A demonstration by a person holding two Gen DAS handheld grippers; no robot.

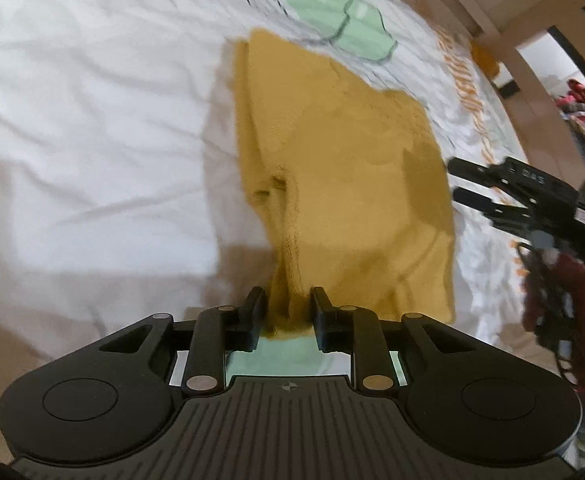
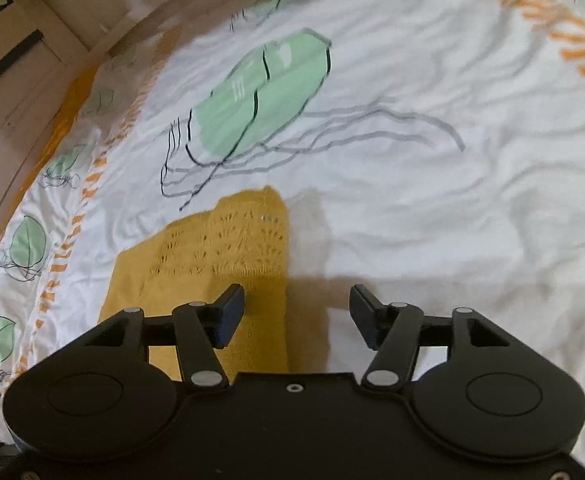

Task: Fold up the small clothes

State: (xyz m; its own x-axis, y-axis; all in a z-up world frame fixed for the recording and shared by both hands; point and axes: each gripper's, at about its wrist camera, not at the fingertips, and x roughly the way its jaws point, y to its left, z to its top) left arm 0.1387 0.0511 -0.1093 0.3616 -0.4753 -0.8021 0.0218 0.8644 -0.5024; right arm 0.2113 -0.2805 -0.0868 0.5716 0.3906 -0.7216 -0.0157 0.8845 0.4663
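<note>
A small mustard-yellow knitted garment [image 1: 344,168] lies on a white printed bed sheet [image 1: 92,100]. My left gripper [image 1: 288,308] is shut on a bunched edge of the garment and lifts it, so the cloth drapes away from the fingers. My right gripper [image 2: 296,312] is open and empty, just above the garment's edge [image 2: 220,240], which shows a lace pattern. The right gripper also shows in the left wrist view [image 1: 464,184], at the garment's right side with its fingers apart.
The sheet [image 2: 412,200] carries green jellyfish prints [image 2: 264,88] and orange stripe borders [image 2: 572,40]. A wooden bed frame [image 1: 504,40] runs along the far right. Cables and a dark red sleeve [image 1: 564,296] hang behind the right gripper.
</note>
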